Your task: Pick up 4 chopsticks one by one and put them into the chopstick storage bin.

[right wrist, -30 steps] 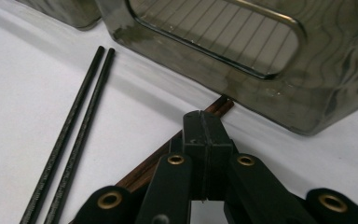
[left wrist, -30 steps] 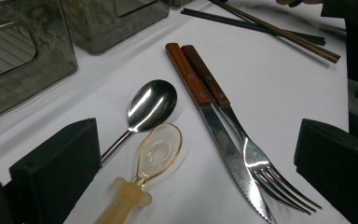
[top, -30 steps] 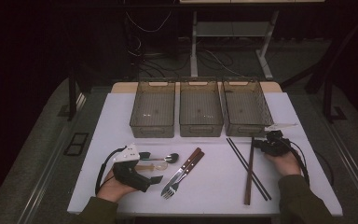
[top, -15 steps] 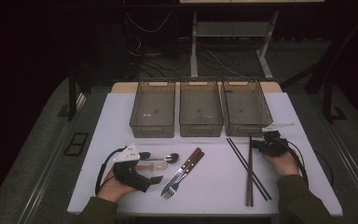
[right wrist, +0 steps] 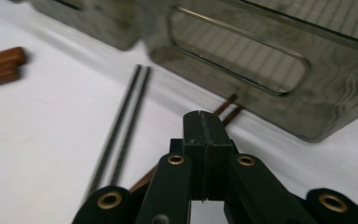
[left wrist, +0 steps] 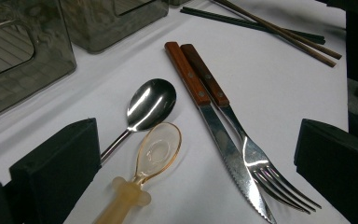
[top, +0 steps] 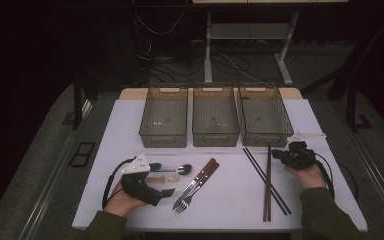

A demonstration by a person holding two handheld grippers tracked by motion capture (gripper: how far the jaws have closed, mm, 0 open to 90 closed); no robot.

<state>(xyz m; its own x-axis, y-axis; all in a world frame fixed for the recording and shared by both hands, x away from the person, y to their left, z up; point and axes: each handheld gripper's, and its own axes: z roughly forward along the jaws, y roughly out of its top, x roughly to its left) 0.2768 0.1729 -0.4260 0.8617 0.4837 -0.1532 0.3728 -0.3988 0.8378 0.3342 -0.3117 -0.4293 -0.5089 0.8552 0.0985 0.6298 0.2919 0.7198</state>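
Three clear bins (top: 215,120) stand in a row. In front of that row lie two spoons (top: 172,172), one steel and one amber plastic; one knife (top: 200,176); one fork (top: 192,192); and two pairs of chopsticks (top: 267,182), four sticks in all.

No text, label, brand, number or sign can be read on anything here
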